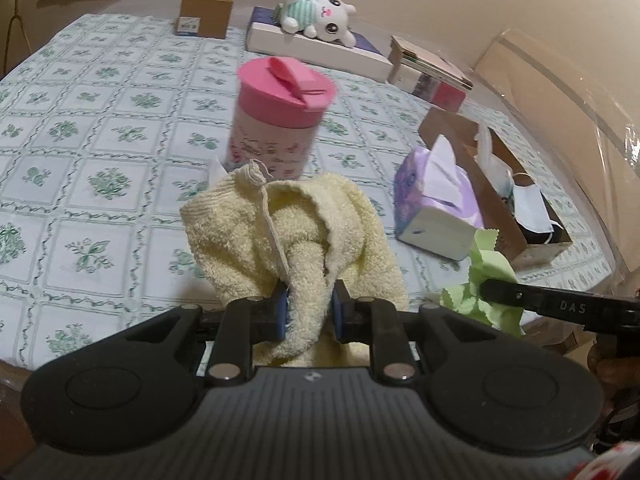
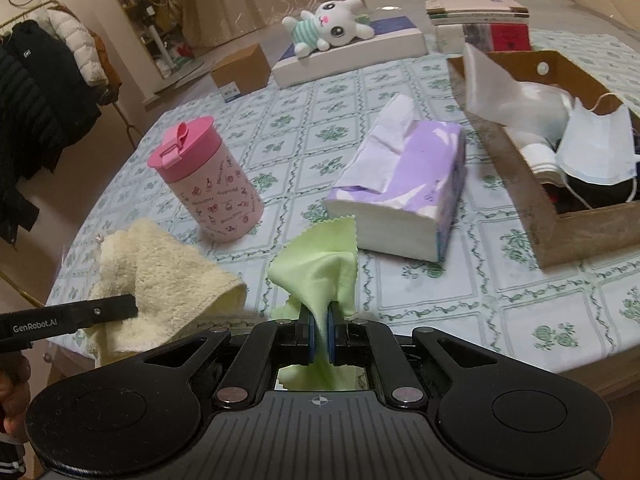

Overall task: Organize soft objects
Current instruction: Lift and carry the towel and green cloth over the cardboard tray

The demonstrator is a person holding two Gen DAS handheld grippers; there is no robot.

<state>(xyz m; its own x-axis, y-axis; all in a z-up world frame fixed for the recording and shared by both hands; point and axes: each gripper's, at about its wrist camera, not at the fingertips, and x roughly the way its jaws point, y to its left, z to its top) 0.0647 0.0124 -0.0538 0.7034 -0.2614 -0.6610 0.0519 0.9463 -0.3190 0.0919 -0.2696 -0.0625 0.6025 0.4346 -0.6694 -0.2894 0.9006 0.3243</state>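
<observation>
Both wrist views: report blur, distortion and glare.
Left wrist view: the pink tumbler is motion-smeared, the yellow towel in the left tongs sharper; fisheye bends the table edge. Right wrist view: mostly crisp, the green cloth in the right tongs clear; warm indoor light, faint glare on clear plastic at top right.

Your left tongs (image 1: pixel 308 312) pinch a yellow towel (image 1: pixel 296 232); your right tongs (image 2: pixel 320 338), just beside them, clamp a green cloth (image 2: pixel 320 268). Both tilt downward.
</observation>
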